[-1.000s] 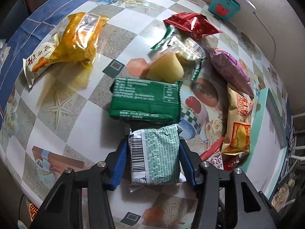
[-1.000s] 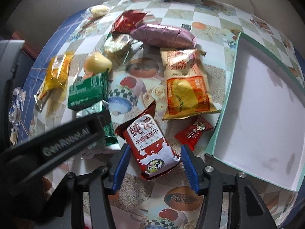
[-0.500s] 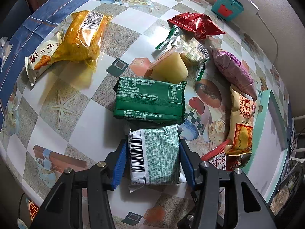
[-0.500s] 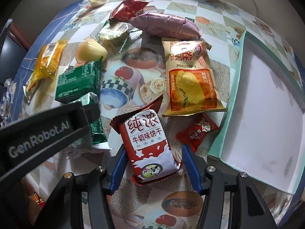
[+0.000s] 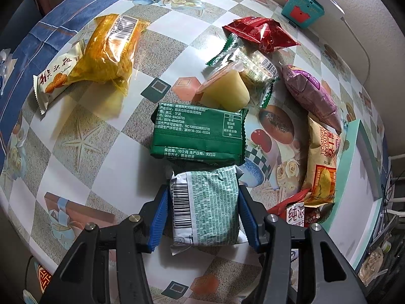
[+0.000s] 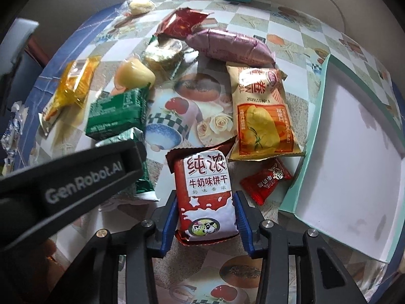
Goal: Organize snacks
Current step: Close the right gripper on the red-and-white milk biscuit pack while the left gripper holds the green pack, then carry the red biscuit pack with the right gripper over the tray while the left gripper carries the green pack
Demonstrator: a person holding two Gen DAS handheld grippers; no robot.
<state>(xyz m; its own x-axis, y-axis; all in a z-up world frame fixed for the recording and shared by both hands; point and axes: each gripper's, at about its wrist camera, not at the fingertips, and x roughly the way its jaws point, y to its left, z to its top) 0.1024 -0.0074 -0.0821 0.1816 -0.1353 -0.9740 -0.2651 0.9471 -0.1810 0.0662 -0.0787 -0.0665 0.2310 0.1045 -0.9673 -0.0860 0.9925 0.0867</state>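
My left gripper (image 5: 202, 192) is shut on a green and white snack pack (image 5: 205, 207), its blue pads pressed on both long sides, low over the table. The jaws of my right gripper (image 6: 205, 197) are closing on a red and white milk biscuit pack (image 6: 205, 190), which lies flat between them. Both blue pads touch its sides. A white tray with a teal rim (image 6: 316, 116) sits to the right, nothing in it. The left gripper's black housing (image 6: 76, 182) crosses the right wrist view at the left.
Loose snacks lie ahead: a dark green pack (image 5: 200, 134), a yellow jelly cup (image 5: 227, 93), an orange bag (image 5: 108, 50), a red bag (image 5: 260, 35), a purple pack (image 6: 227, 45), a durian roll pack (image 6: 263, 111), a small red candy (image 6: 265, 182). A teal box (image 5: 302, 10) stands by the wall.
My right gripper has slid forward along the red and white pack and its jaws have narrowed onto it. The left gripper has kept its hold and stayed in place.
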